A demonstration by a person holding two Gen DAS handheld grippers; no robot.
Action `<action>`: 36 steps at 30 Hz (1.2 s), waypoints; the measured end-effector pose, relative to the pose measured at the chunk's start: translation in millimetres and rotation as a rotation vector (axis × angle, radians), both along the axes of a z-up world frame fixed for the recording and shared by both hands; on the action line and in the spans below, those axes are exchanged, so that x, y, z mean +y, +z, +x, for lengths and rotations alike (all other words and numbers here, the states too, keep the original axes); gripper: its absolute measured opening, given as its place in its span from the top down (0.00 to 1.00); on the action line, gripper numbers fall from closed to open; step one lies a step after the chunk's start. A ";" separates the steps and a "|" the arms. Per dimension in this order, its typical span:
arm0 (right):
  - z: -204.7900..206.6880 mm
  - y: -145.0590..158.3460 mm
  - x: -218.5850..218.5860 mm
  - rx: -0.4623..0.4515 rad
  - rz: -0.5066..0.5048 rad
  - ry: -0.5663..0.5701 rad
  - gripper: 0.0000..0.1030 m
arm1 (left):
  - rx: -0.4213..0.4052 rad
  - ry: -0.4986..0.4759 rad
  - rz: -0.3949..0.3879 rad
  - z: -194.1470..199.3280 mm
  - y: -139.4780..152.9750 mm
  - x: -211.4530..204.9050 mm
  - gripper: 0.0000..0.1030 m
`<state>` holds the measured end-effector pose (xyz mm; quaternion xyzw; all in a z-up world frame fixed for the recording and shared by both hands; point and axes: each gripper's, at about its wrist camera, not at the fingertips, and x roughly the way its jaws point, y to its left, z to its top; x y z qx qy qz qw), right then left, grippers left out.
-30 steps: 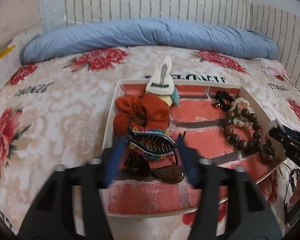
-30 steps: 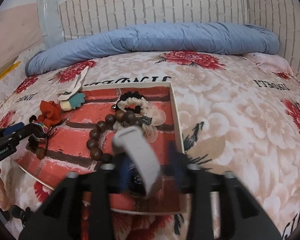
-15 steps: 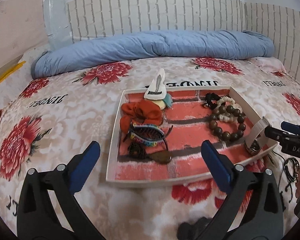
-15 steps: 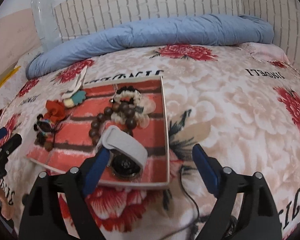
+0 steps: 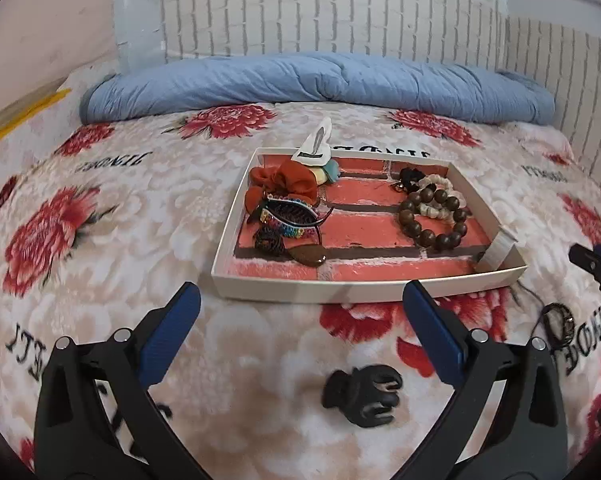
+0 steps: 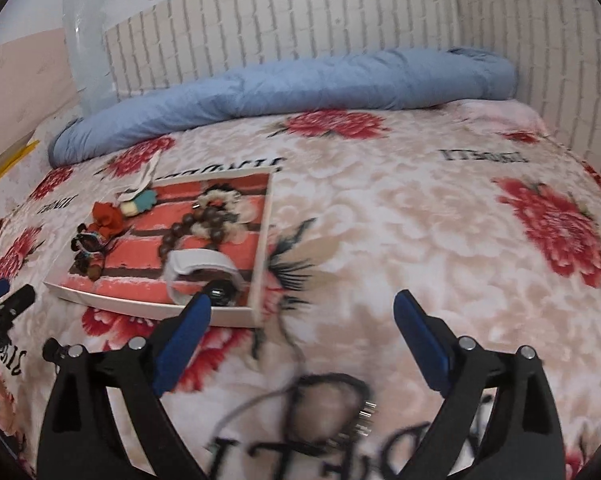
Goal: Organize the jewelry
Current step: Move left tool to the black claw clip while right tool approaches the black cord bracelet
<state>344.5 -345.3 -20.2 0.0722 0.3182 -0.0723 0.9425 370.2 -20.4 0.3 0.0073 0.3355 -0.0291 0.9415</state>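
Two grippers above a bed [image 5: 100, 208] covered in a cream blanket with red flowers, both released and grasping nothing: left gripper [image 5: 300, 320] spread wide over a black plastic claw hair clip [image 5: 362, 396] lying loose on the blanket, right gripper [image 6: 300, 320] equally spread over a dark cord necklace with a small metal clasp [image 6: 332, 412], blurred in that view. Probably set apart this way so that each tool takes its own stray piece. Beyond both, a shallow white cardboard tray with a red brick-print floor [image 5: 340, 288], resting flat on the blanket and evidently the collecting place. Inside, sorted roughly by kind: on its left side an orange fabric scrunchie [image 5: 284, 184], a multicoloured beaded hair clip [image 5: 288, 216] and a brown teardrop-shaped clip [image 5: 308, 257]; on its right side a dark wooden bead bracelet [image 5: 432, 220] lying on a pale bead bracelet [image 5: 436, 184], with a white-strapped watch [image 6: 204, 268] in the near right corner. Judged mostly done, with the claw clip and necklace outside the tray, near its front edge. Soft bedding likely to give under a downward press, so a shallow approach seems wise.
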 end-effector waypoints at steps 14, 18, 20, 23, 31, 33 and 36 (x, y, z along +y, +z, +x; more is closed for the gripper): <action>-41.0 -27.3 -22.4 0.049 -0.099 -0.059 0.12 | 0.052 0.008 -0.024 -28.1 -32.0 -14.3 0.05; -34.7 -39.3 -16.8 0.095 -0.132 -0.058 0.12 | 0.056 -0.009 0.027 -28.7 -40.5 -23.1 0.05; -30.7 -45.6 -16.9 0.117 -0.127 -0.058 0.12 | 0.075 -0.025 0.020 -26.8 -45.3 -24.2 0.05; -26.6 -52.1 -16.3 0.139 -0.119 -0.060 0.13 | 0.116 -0.034 0.027 -20.9 -55.5 -26.6 0.05; -17.1 -66.5 -17.8 0.197 -0.108 -0.058 0.25 | 0.169 -0.060 0.028 -11.2 -67.4 -31.8 0.05; -15.9 -68.1 -17.3 0.206 -0.111 -0.059 0.29 | 0.171 -0.070 0.037 -9.6 -68.4 -34.5 0.05; -13.2 -71.4 -15.9 0.222 -0.117 -0.057 0.32 | 0.163 -0.077 0.064 -8.7 -69.4 -40.5 0.05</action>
